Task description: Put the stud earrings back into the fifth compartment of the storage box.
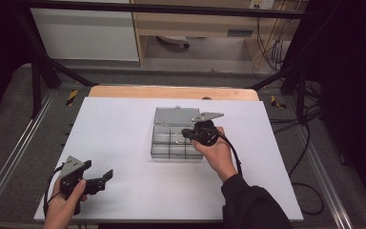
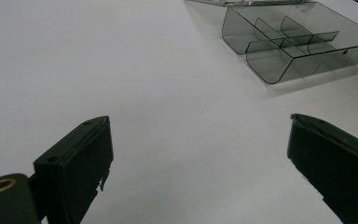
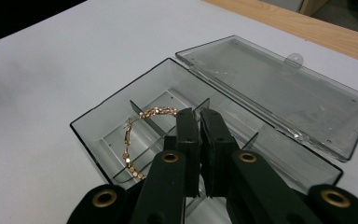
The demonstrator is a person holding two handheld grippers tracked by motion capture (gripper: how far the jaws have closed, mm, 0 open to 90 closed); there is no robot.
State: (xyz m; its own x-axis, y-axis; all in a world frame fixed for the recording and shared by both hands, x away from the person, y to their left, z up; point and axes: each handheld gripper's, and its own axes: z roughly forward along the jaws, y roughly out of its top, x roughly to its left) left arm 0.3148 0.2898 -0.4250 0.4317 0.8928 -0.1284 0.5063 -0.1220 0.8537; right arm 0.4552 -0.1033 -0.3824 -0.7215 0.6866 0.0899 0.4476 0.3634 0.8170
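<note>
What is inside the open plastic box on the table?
Inside the box lies a gold bracelet, draped over a divider. The right gripper covers its near end and the compartments below.

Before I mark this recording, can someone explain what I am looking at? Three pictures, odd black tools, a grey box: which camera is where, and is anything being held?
There is no robot here. A person holds a hand tool with two black jaws in each hand. The high view looks down from above on a white table. The other two pictures come from cameras riding on the tools, looking along their jaws.

On the table lies a clear grey compartment box, its lid folded open flat behind it. The left gripper rests near the table's front edge, jaws wide apart, with nothing between them. The right gripper hangs over the box with its jaws closed. A gold bracelet curves out from them across the dividers; it seems to be pinched there, though the grip itself is hidden.
</note>
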